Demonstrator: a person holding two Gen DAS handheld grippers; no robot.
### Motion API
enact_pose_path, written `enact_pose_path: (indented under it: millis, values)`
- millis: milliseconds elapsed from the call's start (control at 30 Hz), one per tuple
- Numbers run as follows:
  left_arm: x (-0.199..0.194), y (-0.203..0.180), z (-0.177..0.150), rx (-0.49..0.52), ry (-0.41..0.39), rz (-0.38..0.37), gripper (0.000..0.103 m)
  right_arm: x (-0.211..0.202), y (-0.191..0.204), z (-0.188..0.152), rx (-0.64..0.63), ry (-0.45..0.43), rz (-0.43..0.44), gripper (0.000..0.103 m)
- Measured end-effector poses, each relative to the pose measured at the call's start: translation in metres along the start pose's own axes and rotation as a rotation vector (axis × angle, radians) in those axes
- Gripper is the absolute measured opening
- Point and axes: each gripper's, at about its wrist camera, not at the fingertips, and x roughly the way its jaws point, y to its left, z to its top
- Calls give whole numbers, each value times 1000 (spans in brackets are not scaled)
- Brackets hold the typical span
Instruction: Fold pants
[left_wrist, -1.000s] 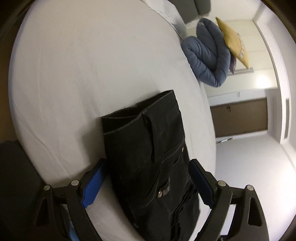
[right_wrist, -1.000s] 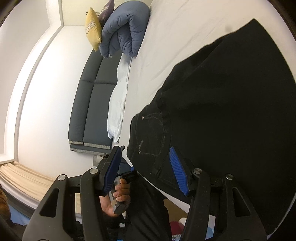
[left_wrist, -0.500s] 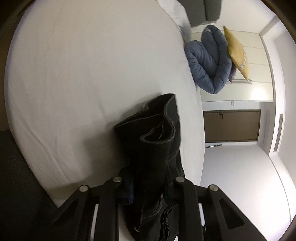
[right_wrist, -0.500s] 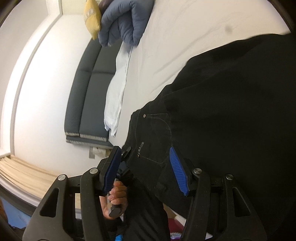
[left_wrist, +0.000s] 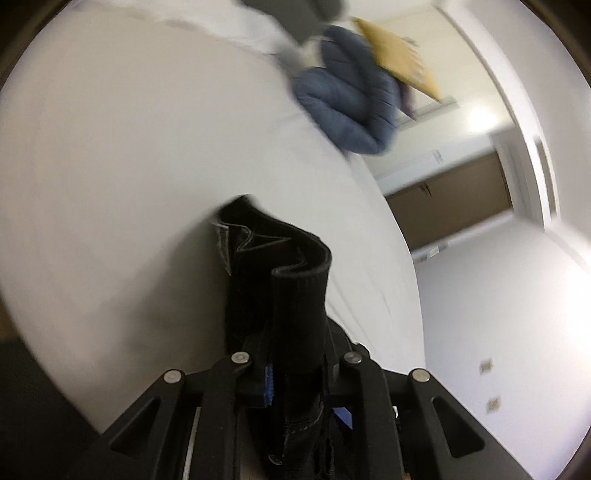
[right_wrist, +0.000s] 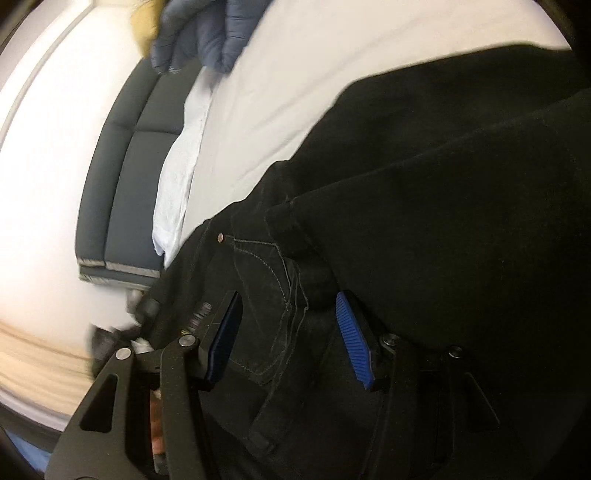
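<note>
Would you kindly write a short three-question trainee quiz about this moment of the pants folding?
1. True or false: the left gripper is shut on the pants.
2. The right gripper is: A) open over the pants, B) shut on the pants, C) holding the blue quilt.
3. Fill in: the pants lie on a white ____.

Key: 1 true; 2 A; 3 bed.

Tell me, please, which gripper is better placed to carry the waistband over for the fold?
Left, probably. The left gripper is already shut on the pants at the waistband, while the right gripper is open, its fingers astride the fabric lying on the bed.
</note>
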Motion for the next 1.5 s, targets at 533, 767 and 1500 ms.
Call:
enact_pose_path:
  millis: [533, 767, 1500]
  values:
    - [89, -168, -176, 813, 281, 74, 16, -129, -14, 18, 127, -79, 117, 83]
    - [91, -187, -213, 1039, 287, 117, 16, -111, -26, 16, 105, -23, 62, 83]
    - [109, -226, -285, 1268, 401, 12, 16, -207, -78, -27, 55, -193, -119, 13]
